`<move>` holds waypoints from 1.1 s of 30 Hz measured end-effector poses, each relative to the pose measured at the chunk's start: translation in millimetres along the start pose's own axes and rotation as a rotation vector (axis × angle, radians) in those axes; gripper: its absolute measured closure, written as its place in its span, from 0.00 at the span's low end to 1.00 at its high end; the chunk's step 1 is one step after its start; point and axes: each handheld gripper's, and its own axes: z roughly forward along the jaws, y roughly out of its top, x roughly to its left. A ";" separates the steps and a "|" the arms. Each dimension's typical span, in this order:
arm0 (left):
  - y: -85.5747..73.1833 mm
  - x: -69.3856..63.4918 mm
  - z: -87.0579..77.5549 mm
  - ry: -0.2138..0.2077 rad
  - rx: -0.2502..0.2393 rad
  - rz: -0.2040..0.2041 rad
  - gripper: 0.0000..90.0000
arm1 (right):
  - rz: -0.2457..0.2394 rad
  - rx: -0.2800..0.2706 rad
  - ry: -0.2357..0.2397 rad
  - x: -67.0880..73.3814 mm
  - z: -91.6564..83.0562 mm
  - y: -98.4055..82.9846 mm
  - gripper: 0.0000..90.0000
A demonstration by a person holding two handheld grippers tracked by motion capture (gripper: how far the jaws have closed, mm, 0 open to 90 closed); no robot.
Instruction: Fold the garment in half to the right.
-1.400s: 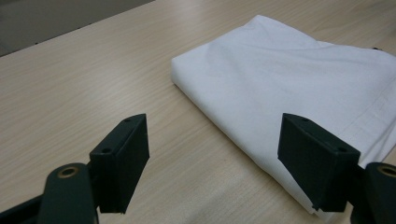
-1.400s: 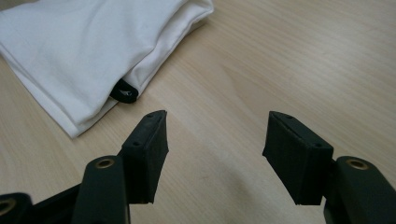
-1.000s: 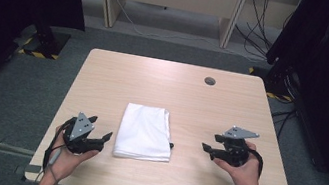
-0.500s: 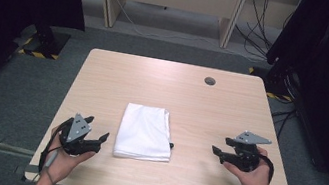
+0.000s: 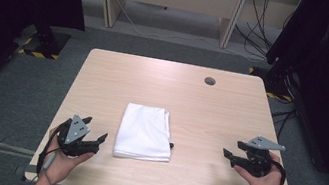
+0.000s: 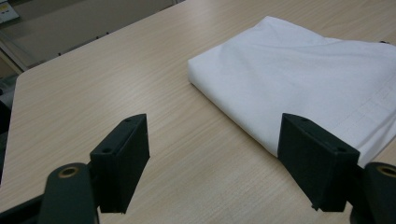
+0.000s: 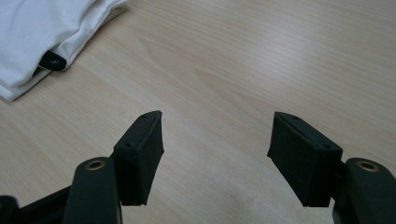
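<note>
The left hand (image 5: 63,156) holds the left gripper (image 5: 96,138) low near the table's (image 5: 153,85) front left corner, jaws spread wide with nothing between them. The right hand (image 5: 264,182) holds the right gripper (image 5: 229,155) near the front right edge, pointing inward; its jaws have just been opening and stand wide, empty.

White folded cloth (image 5: 144,133) flat on table's (image 5: 209,115) near-middle.

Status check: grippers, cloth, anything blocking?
Left gripper open, empty, beside the folded white cloth. Right gripper open, empty, jaws just opening, well clear of it. Cloth flat on the light wooden table. Nothing blocking.
</note>
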 end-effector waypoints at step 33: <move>-19.6 10.2 -13.7 0.073 -0.036 -0.038 0.27 | 0.096 -0.046 -0.069 -21.7 -20.4 -28.7 0.37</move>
